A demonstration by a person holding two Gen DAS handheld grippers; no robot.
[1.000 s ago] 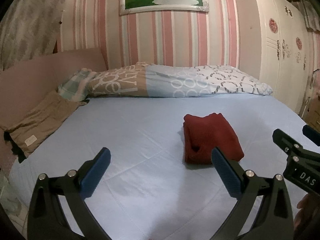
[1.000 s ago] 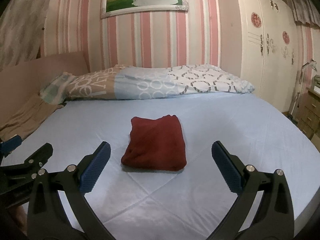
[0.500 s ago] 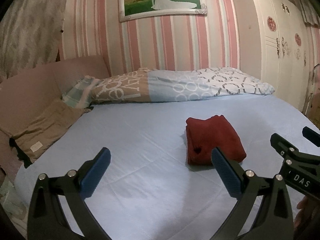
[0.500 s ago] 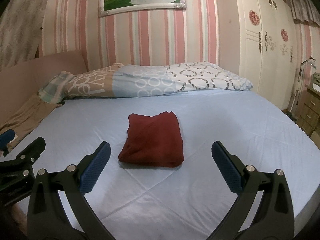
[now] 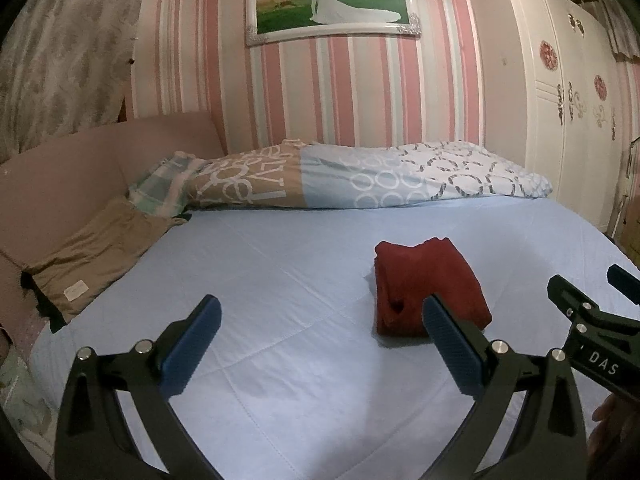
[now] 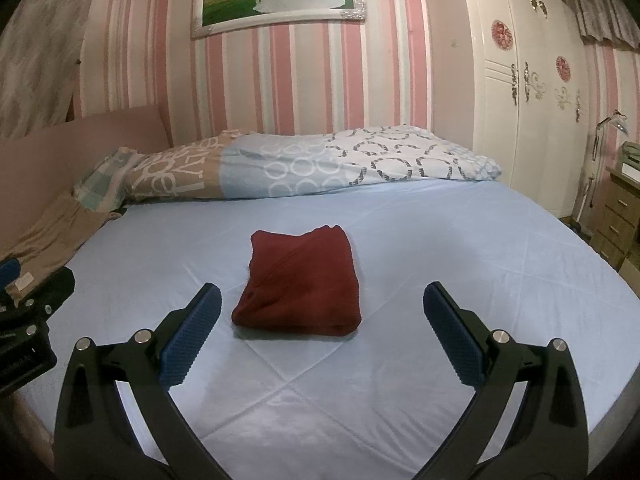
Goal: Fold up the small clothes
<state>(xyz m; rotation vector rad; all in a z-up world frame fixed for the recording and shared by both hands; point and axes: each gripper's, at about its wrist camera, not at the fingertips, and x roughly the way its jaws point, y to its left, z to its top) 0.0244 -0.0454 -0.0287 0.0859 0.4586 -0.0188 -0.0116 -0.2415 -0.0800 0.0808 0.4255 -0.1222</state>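
Looking along our left gripper (image 5: 320,344), we see its blue pads spread wide with nothing between them, held above the pale blue bed sheet (image 5: 280,280). The folded red garment (image 5: 424,280) lies on the sheet ahead and to the right, its near corner hidden behind our right-side finger; it looks like a compact stack of layers, so we judge the folding of this piece finished and the tool held clear so as not to disturb it. Our other tool pokes in at the right edge, and a tan garment (image 5: 92,256) lies at the far left by the headboard, possibly the next piece. A rolled patterned duvet (image 5: 360,176) runs along the far edge under the striped wall. From our right gripper (image 6: 322,340), the pads are likewise wide apart and empty, and the red garment (image 6: 300,280) sits almost centred just beyond them, apart from both fingers, flat on the sheet (image 6: 460,248). We judge it left in mid-bed as the place for finished pieces.
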